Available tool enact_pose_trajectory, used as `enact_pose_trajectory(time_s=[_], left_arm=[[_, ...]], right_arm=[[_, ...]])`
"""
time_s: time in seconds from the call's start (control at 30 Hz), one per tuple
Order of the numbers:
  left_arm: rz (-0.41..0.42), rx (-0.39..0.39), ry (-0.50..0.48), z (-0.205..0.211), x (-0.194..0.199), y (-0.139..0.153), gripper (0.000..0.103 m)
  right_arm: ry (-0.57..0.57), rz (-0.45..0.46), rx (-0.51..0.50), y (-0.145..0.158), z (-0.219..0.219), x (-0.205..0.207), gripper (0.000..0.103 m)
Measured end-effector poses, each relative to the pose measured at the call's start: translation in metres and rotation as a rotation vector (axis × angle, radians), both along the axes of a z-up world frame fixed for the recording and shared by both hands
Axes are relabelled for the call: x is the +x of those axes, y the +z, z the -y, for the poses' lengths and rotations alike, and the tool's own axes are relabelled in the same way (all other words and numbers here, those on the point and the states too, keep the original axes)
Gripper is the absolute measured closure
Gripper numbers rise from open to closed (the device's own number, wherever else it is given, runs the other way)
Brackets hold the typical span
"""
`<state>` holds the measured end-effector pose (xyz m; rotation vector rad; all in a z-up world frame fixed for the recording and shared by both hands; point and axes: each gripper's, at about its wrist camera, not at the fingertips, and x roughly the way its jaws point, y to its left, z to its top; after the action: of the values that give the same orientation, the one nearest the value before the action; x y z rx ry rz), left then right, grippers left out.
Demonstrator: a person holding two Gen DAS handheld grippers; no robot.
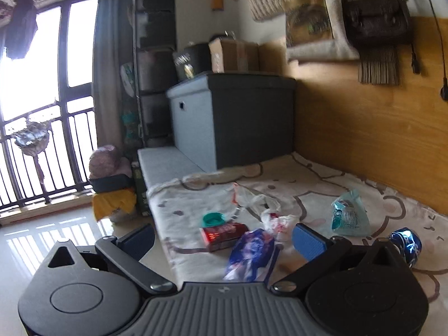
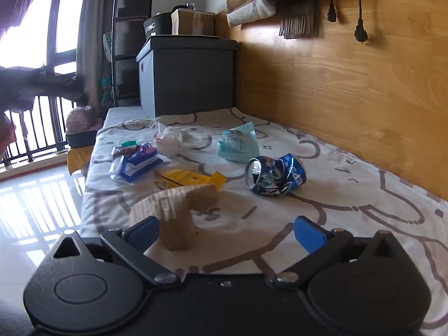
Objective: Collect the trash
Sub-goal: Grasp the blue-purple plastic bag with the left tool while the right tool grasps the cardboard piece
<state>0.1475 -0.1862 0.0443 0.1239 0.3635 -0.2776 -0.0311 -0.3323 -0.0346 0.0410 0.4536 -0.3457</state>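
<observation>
Trash is scattered over a patterned bedsheet. A crushed blue can serves as landmark: a teal pouch is seen just behind it, a yellow wrapper to its left, and a blue-and-white wrapper, red packet and green lid farther left. A tan cardboard piece is found in front of the can, near the left finger of the right gripper, which is spread wide and empty. The left gripper is likewise held wide open, gripping nothing.
</observation>
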Motion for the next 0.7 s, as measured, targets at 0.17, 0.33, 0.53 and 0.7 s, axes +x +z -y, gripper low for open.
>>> enact_pose_trajectory(time_s=[0.17,0.33,0.53,0.7], left_arm=[[-0.060,0.027,-0.034,0.026,0.041,-0.016,0.000],[-0.127,0.067,-0.081,0.036,0.069,-0.045,0.000],[-0.176,0.011,-0.069,0.027,0.091,-0.079,0.000],[-0.212,0.039,-0.086,0.023,0.109,-0.094,0.000]], right_arm=[[0.034,-0.020,-0.015,-0.011,0.006,0.012,0.000],[0.062,-0.061,-0.079,-0.022,-0.001,0.030,0.000],[0.159,-0.140,-0.151,-0.032,-0.017,0.055,0.000],[0.196,-0.198,-0.189,-0.042,-0.030,0.079,0.015]])
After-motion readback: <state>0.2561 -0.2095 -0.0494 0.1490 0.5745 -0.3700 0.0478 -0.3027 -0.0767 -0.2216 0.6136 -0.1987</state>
